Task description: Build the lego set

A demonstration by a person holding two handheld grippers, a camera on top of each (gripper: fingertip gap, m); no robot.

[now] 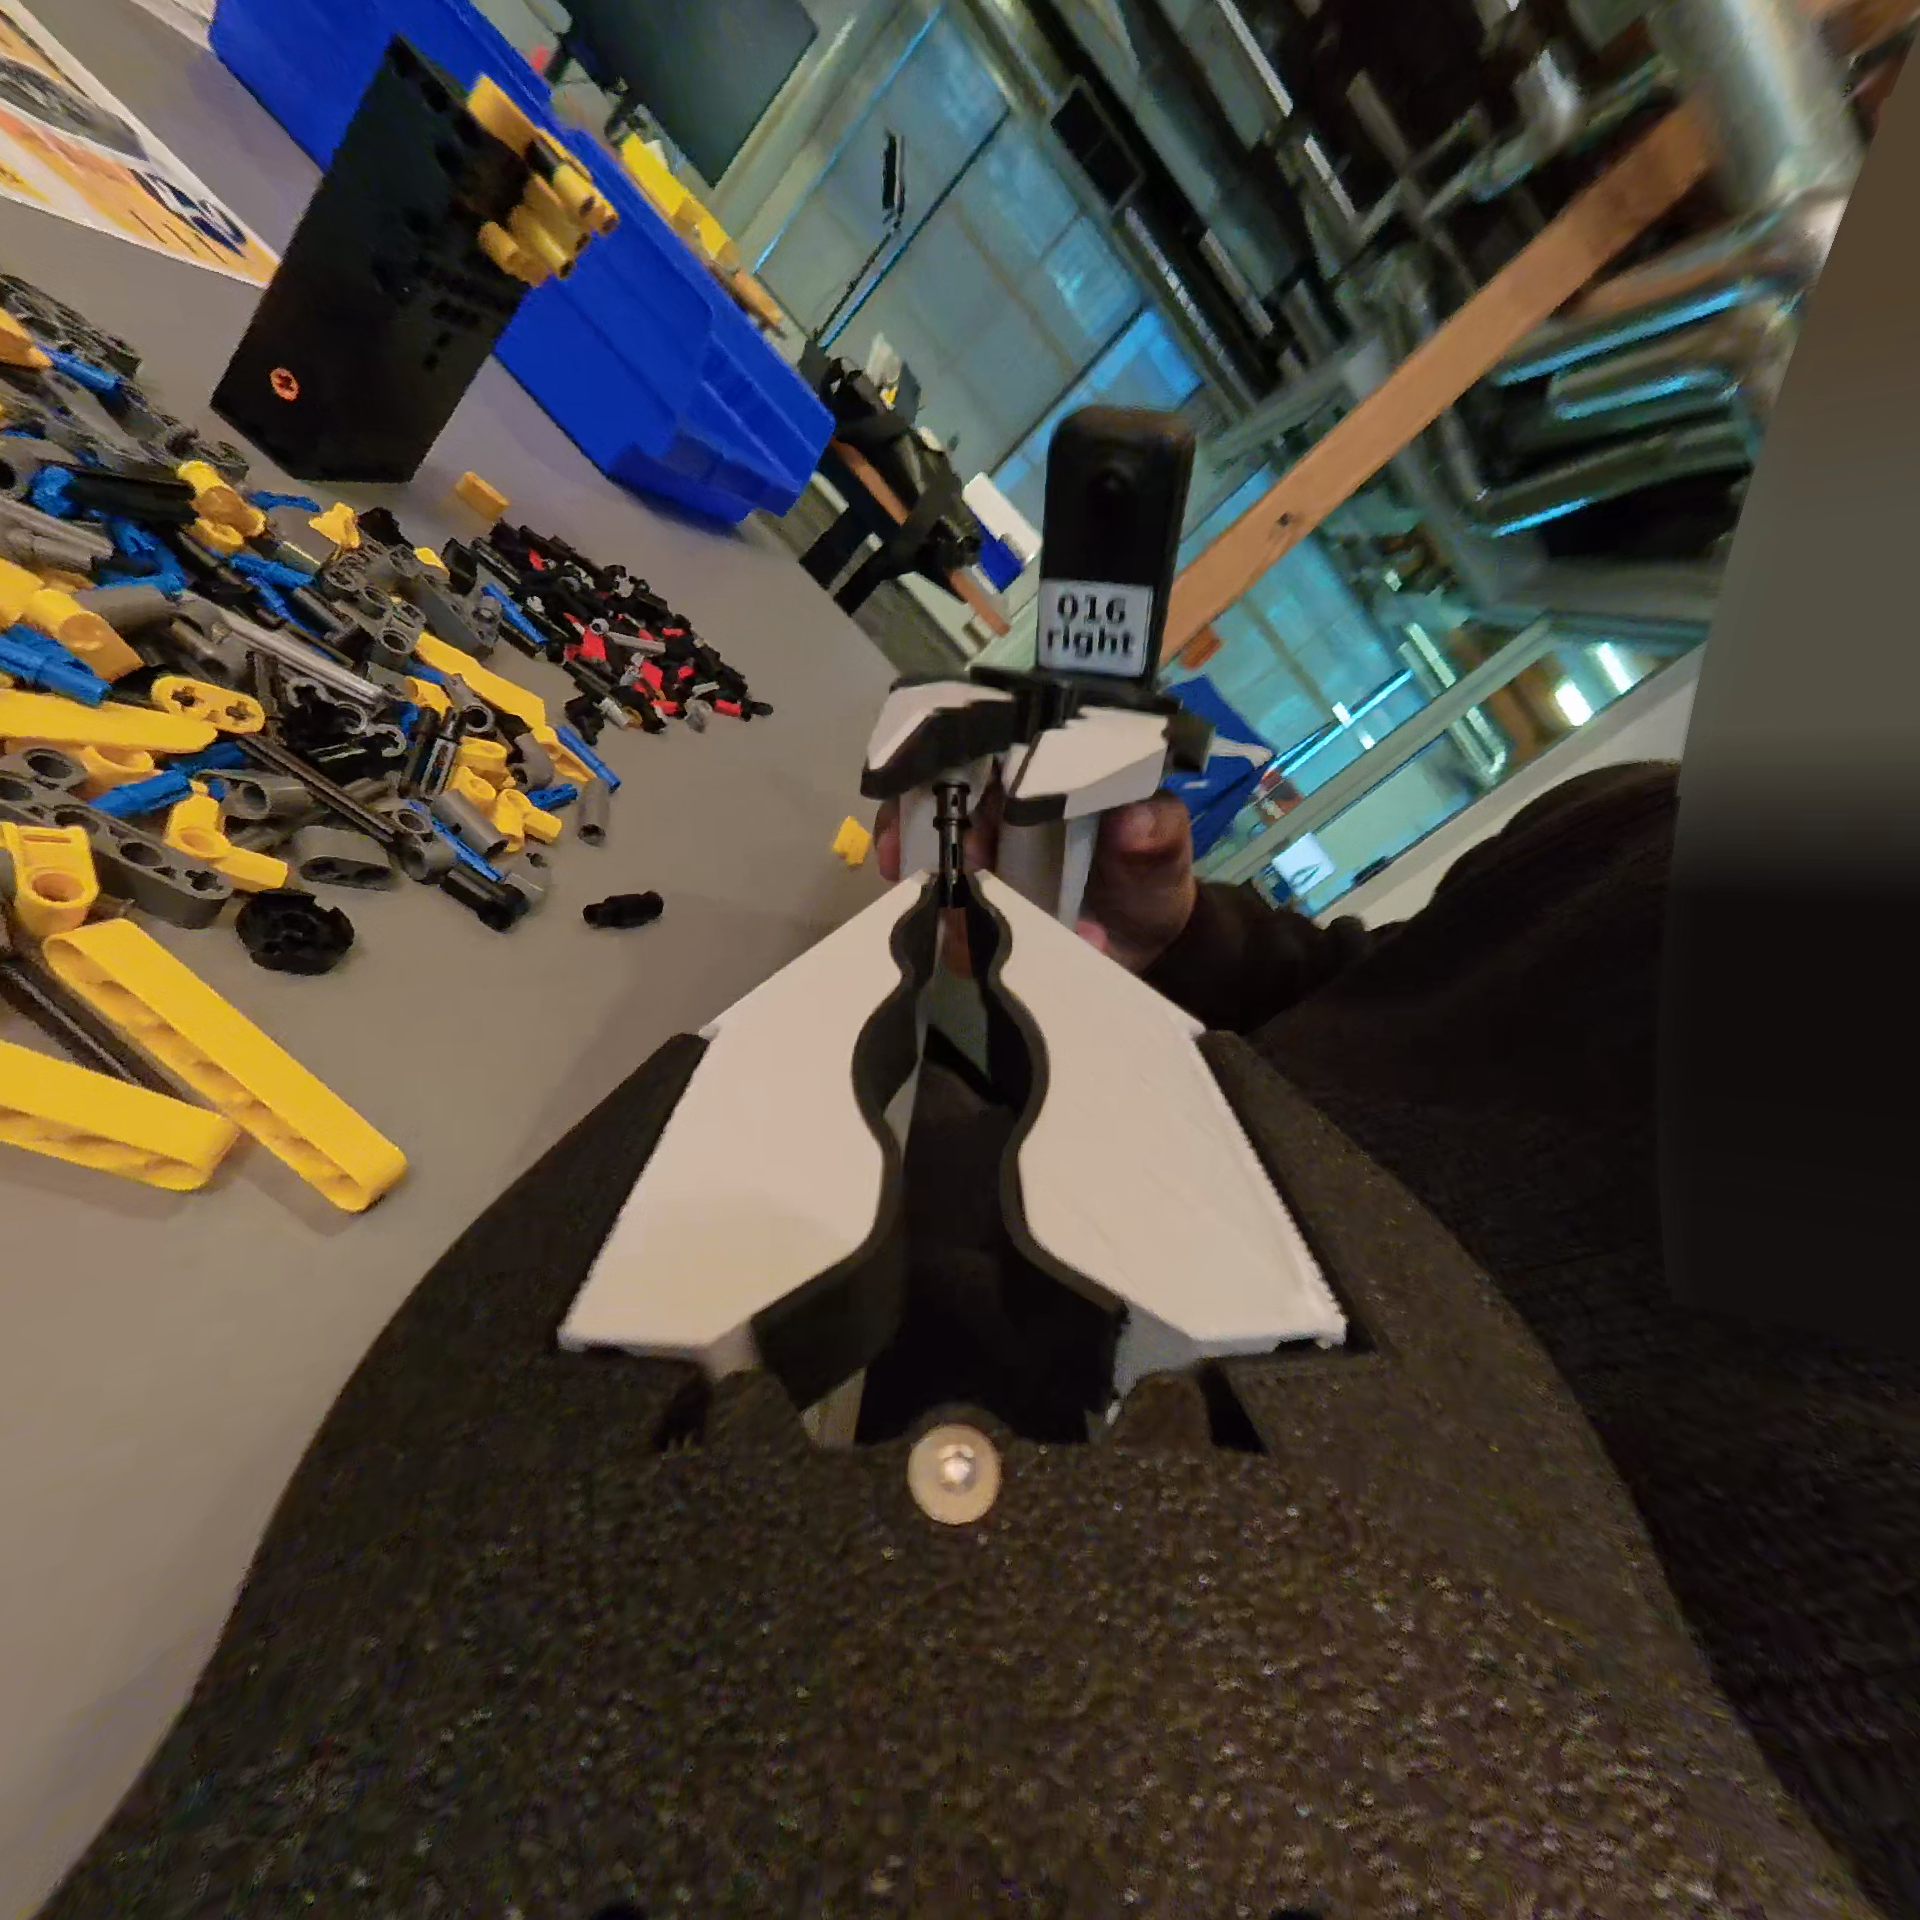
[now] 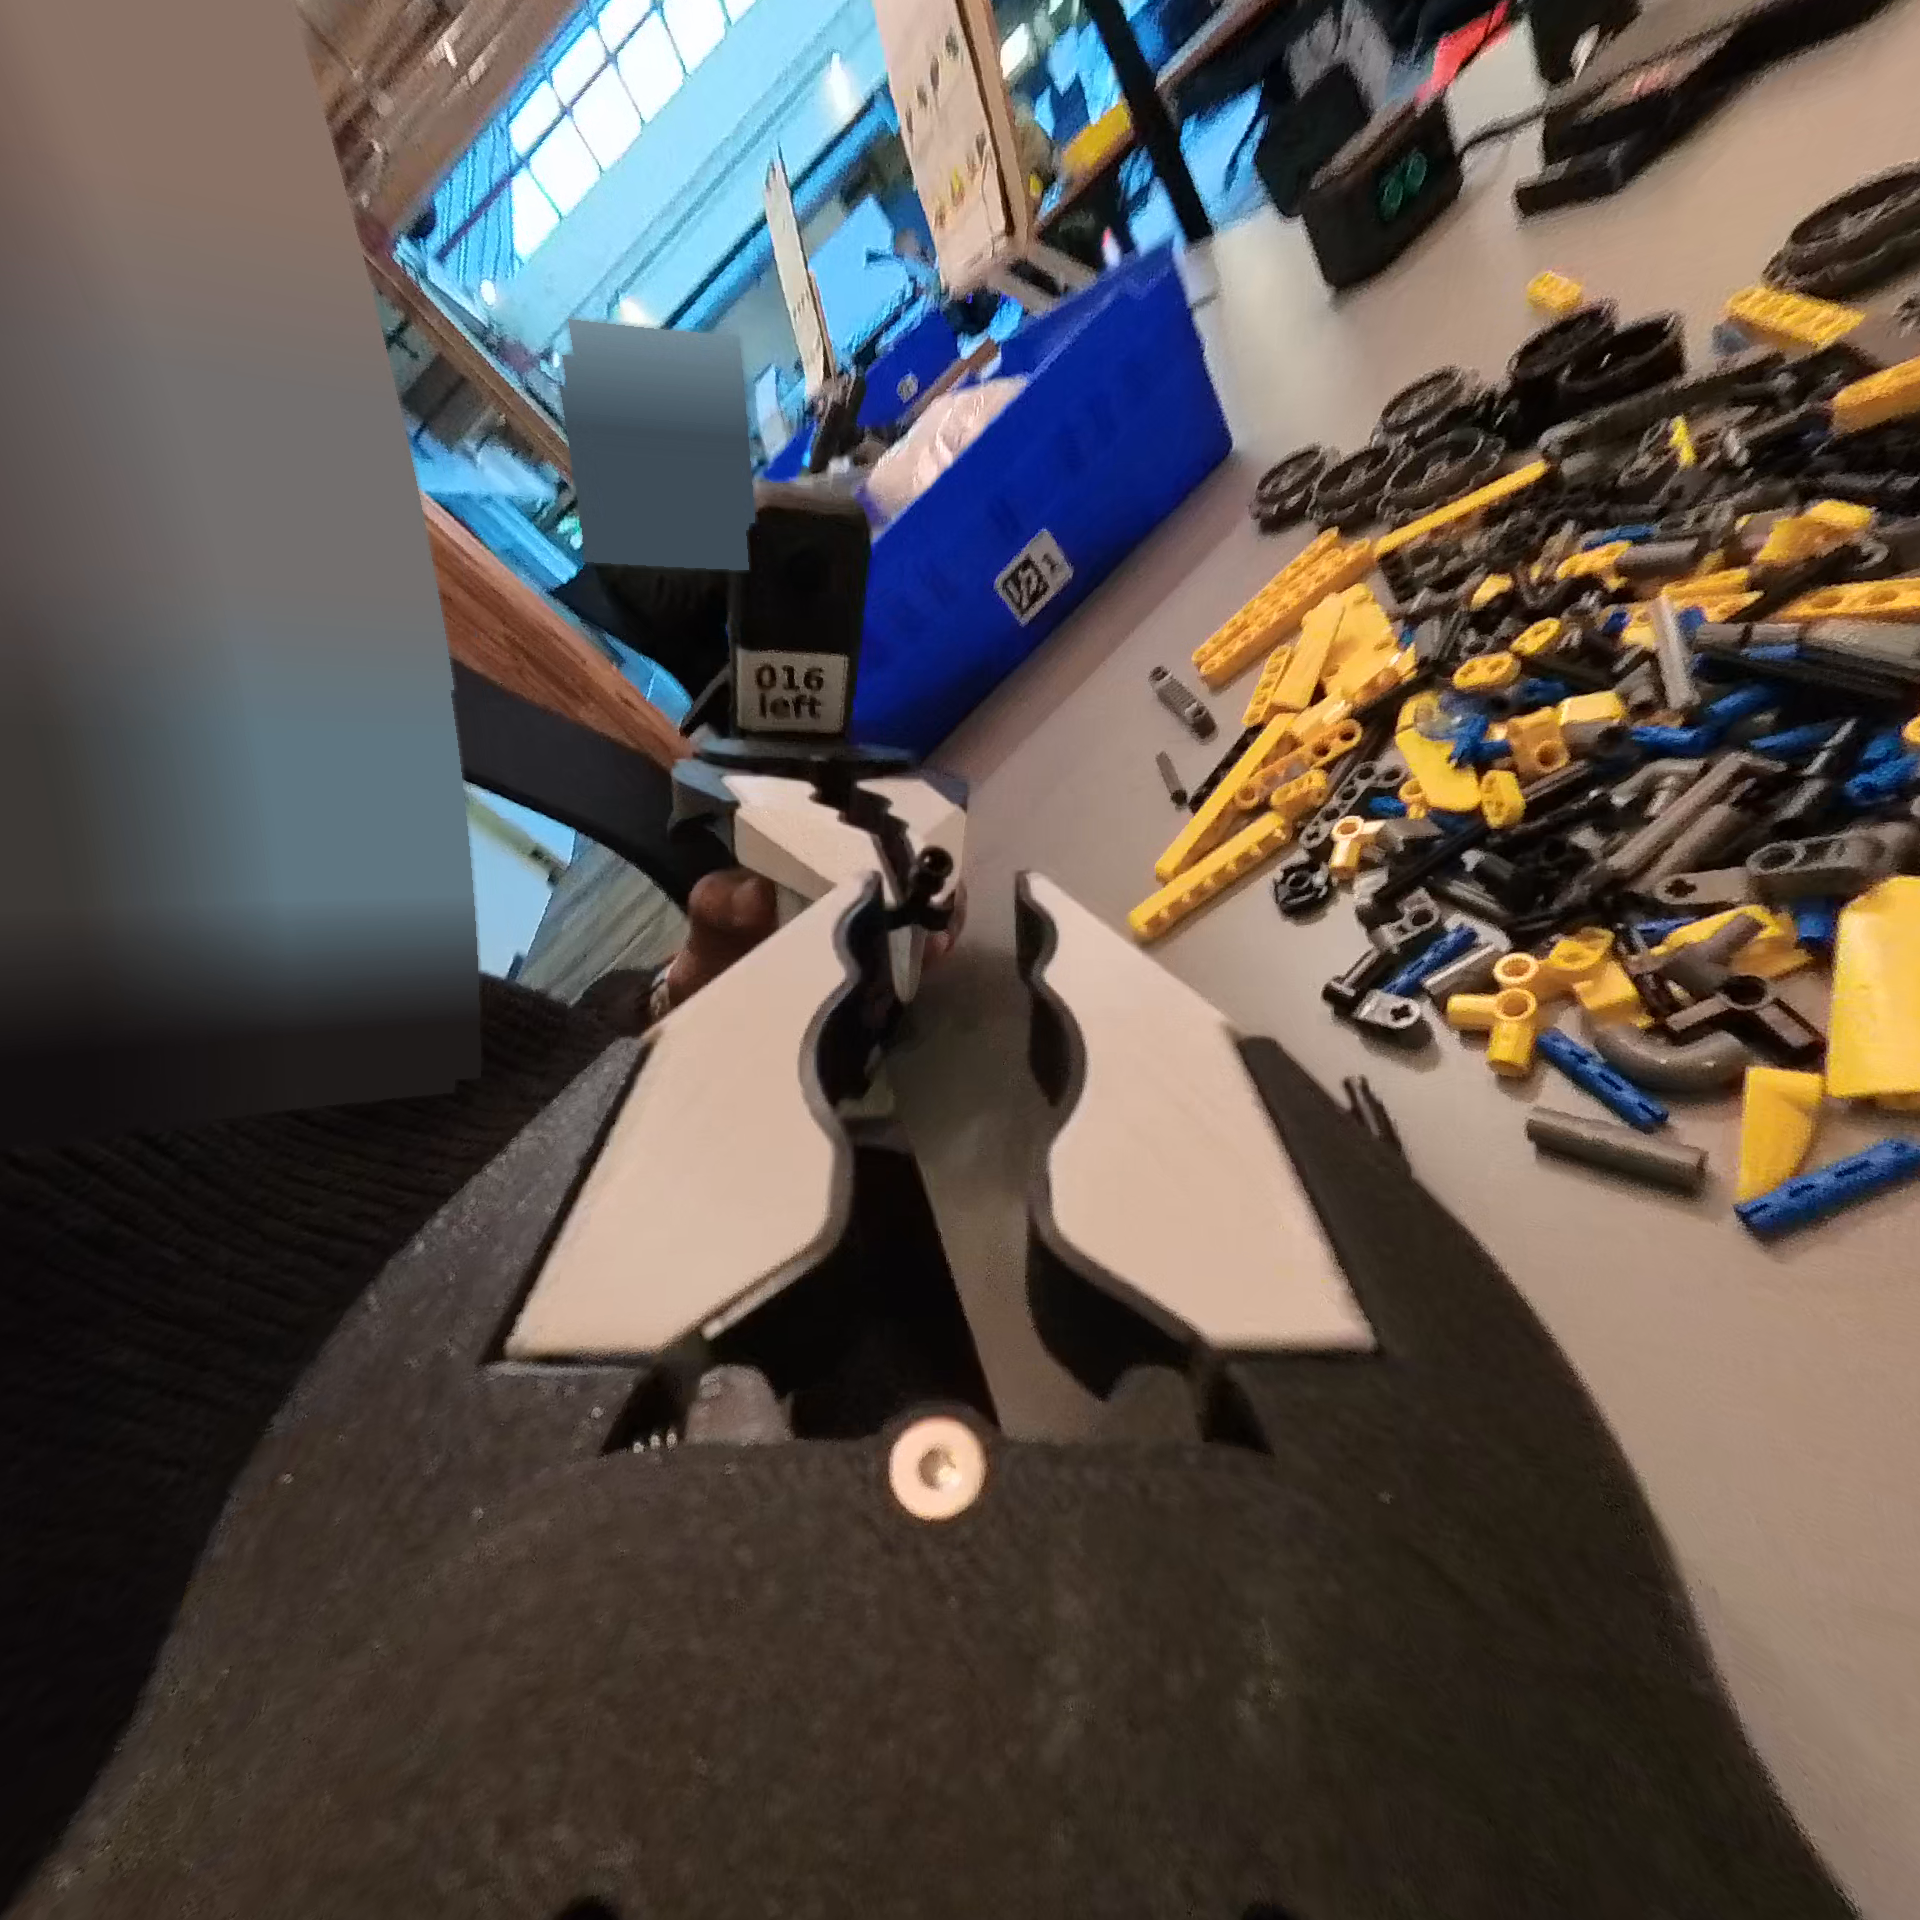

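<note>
My left gripper (image 1: pixel 951 891) is shut on a small black pin (image 1: pixel 951 831), which sticks out past its white fingertips. It is held in the air beside the grey table (image 1: pixel 312 1351). My right gripper (image 1: pixel 1013 764) faces it closely, tip to tip, held by a hand (image 1: pixel 1143 873). In the right wrist view my right gripper (image 2: pixel 945 888) is open, with a wide gap between its fingers. The left gripper (image 2: pixel 883 836) points at it, and the black pin (image 2: pixel 928 883) lies in that gap, close to the left-hand finger. I cannot tell whether they touch.
A big pile of yellow, blue, grey and black building parts (image 1: pixel 260 707) covers the table, and it also shows in the right wrist view (image 2: pixel 1610 779). A black block with yellow pins (image 1: pixel 384 301) and blue bins (image 1: pixel 644 353) stand behind it. Black wheels (image 2: pixel 1434 447) lie at the pile's far edge.
</note>
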